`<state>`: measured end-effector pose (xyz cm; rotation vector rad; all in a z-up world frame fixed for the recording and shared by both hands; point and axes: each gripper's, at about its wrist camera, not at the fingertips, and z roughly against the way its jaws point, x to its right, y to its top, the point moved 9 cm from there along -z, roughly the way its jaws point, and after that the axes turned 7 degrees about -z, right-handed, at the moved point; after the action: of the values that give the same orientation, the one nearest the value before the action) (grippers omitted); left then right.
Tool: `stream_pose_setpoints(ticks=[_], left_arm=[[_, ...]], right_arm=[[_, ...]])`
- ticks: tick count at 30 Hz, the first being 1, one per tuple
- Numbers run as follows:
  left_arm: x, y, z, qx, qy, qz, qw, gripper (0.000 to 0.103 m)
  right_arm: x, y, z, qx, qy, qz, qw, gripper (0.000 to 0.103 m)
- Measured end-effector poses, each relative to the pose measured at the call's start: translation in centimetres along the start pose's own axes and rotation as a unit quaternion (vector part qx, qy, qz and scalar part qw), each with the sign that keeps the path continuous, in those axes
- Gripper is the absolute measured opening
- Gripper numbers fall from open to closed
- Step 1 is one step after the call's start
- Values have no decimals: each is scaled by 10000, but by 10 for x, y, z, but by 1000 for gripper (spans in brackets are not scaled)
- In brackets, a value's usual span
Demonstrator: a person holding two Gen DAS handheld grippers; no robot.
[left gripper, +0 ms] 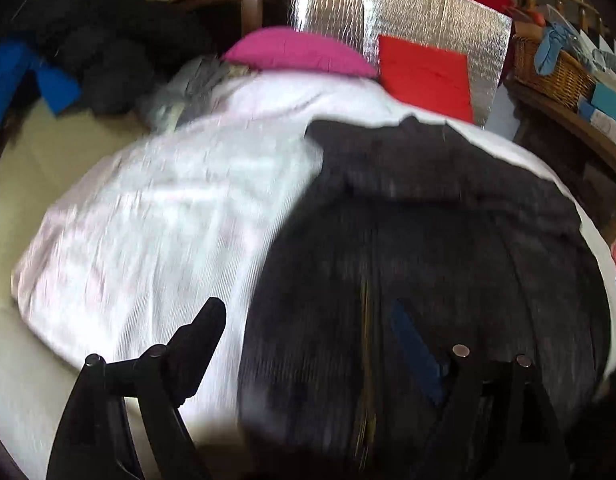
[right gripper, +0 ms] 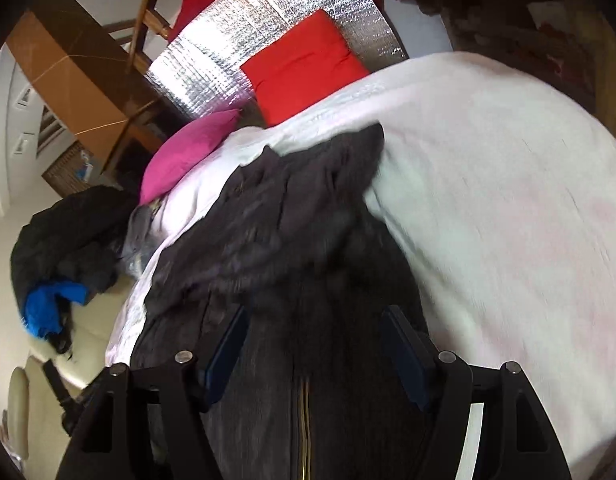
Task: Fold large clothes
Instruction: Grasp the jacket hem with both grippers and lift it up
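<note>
A large dark grey zip-up garment (left gripper: 427,216) lies spread on a white blanket (left gripper: 148,216) over the bed. A brass zipper (left gripper: 365,340) runs down its middle. My left gripper (left gripper: 308,328) is open just above the garment's near left edge, one finger over the blanket, the other over the dark cloth. In the right wrist view the same garment (right gripper: 276,220) lies bunched toward its far end, its zipper (right gripper: 306,420) close below. My right gripper (right gripper: 313,344) is open, its fingers (right gripper: 403,344) spread over the cloth on either side of the zipper. Both views are blurred by motion.
A pink cushion (left gripper: 296,50) and a red cushion (left gripper: 425,72) lie at the bed's head against a silver foil panel (left gripper: 387,8). A heap of dark and blue clothes (left gripper: 88,48) sits left of the bed. A wicker basket (left gripper: 551,68) stands on a wooden shelf at right.
</note>
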<state>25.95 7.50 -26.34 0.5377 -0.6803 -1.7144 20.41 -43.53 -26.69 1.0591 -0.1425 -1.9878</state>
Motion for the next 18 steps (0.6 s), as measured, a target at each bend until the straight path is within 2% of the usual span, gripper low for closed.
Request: stream_pose_setpoints(ticks=[4, 7, 12, 14, 18], left_arm=[[-8, -51, 12, -491, -463, 655, 9956, 85], [-7, -69, 15, -833, -735, 989, 9889, 87], [-4, -92, 8, -1442, -852, 1176, 9788, 89], [-4, -99, 4, -1595, -1038, 1359, 9723, 89], [-2, -115, -7, -1930, -1081, 1450, 9644, 89]], right_arm=[[12, -59, 21, -486, 178, -165, 9985, 73], [18, -98, 27, -953, 149, -177, 9952, 73], [39, -144, 12, -1596, -462, -61, 9861, 73], [49, -151, 1, -1710, -686, -178, 9827, 73], [61, -163, -23, -1794, -964, -267, 9787, 73]])
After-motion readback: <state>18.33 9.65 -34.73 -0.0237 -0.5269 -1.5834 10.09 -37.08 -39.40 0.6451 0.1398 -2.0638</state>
